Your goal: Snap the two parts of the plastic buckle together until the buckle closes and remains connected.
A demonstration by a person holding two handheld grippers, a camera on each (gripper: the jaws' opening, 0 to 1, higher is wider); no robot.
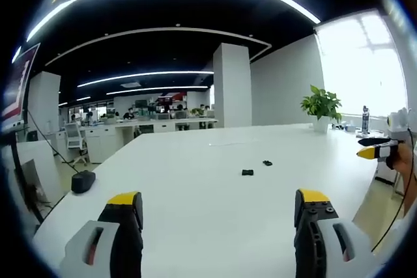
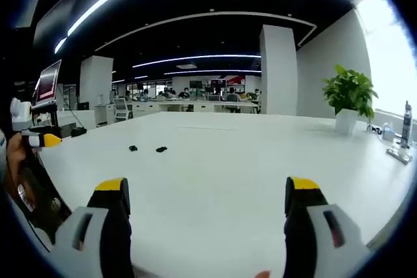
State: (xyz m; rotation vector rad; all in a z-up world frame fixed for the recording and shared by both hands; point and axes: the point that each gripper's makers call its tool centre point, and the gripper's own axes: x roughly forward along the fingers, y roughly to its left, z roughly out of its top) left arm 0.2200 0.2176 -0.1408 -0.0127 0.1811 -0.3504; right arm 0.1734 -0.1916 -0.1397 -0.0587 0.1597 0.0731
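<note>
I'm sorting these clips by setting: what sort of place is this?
Most likely an open-plan office: a big white table holds the two buckle parts, rows of desks stand behind, and a potted plant sits near a bright window.

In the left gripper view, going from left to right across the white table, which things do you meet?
Dark object near the table's left edge → first black buckle part → second black buckle part → potted plant → right gripper.

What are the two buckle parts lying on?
Both buckle parts lie bare on the white table, apart from each other and unjoined. Nothing shows beneath them; their undersides are hidden and too small to read.
</note>
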